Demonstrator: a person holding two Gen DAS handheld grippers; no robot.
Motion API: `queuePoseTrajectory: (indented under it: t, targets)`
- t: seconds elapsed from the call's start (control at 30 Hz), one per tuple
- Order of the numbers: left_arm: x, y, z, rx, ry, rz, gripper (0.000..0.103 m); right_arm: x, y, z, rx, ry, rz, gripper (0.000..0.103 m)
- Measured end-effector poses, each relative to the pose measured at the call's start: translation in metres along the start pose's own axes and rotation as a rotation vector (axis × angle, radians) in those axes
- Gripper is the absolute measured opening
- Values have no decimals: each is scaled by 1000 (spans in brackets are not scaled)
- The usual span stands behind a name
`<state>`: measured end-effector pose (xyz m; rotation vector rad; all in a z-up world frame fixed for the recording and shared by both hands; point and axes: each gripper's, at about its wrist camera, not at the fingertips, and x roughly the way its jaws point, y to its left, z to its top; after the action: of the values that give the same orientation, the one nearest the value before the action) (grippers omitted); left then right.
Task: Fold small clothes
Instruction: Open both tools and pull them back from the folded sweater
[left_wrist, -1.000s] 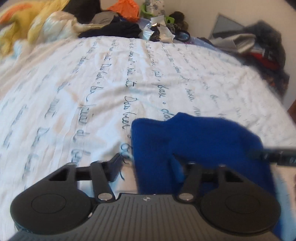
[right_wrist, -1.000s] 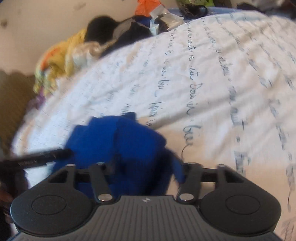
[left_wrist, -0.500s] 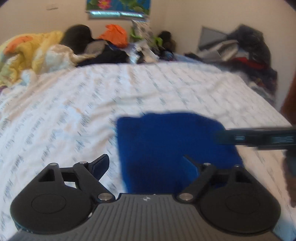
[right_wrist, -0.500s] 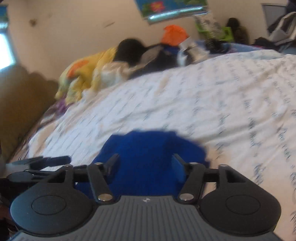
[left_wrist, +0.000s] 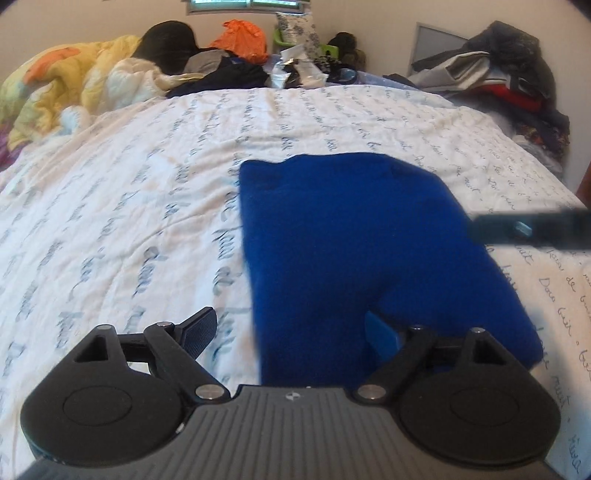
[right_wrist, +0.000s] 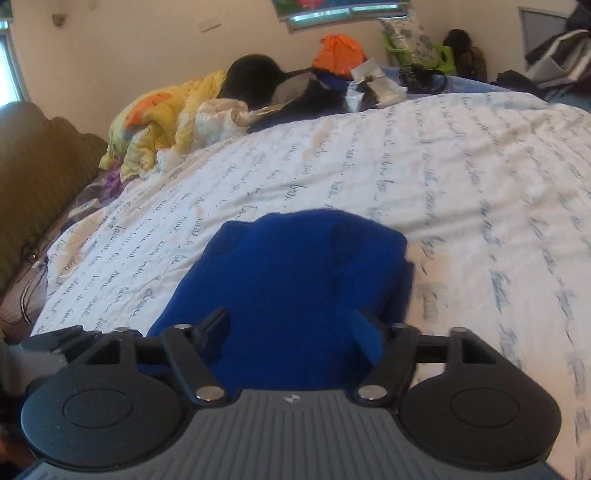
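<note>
cream walls (right_wrist: 147, 33) behind a script-printed bed (left_wrist: 129, 206).

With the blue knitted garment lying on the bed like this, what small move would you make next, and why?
Probably lift both grippers clear and check the fold. The blue knitted garment lies flat as a compact shape on the white script-printed bedsheet. The left gripper and right gripper are opening with nothing pinched between their fingers, so it looks released; the near edge is hidden behind the grippers, so confirm it is even.

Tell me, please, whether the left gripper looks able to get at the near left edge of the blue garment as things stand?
Probably yes. The left gripper has its jaws opening right over that edge of the blue garment, which lies flat on the bedsheet with nothing covering it.
</note>
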<state>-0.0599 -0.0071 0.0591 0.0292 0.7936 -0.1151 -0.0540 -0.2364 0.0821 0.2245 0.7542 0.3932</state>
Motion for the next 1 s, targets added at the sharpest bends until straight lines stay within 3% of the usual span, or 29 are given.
queuePoseTrajectory:
  t: [0.17, 0.3, 0.37, 0.5, 0.67, 1.0]
  targets:
    - [-35, 9, -37, -94, 23, 16, 90, -31, 4, -61, 14, 47, -103, 81]
    - [-50, 4, -66, -74, 29, 24, 97, -31, 22, -98, -45, 117, -185, 83]
    - [-47, 2, -75, -66, 47, 40, 98, -30, 34, -109, -87, 107, -230, 96]
    - [-45, -2, -77, -64, 30, 54, 103, -24, 49, -118, -94, 94, -310, 103]
    - [-39, -8, -75, -47, 40, 83, 103, -21, 53, -115, -53, 117, -368, 103]
    - [-38, -7, -72, -47, 53, 91, 103, -21, 56, -114, -24, 138, -396, 103]
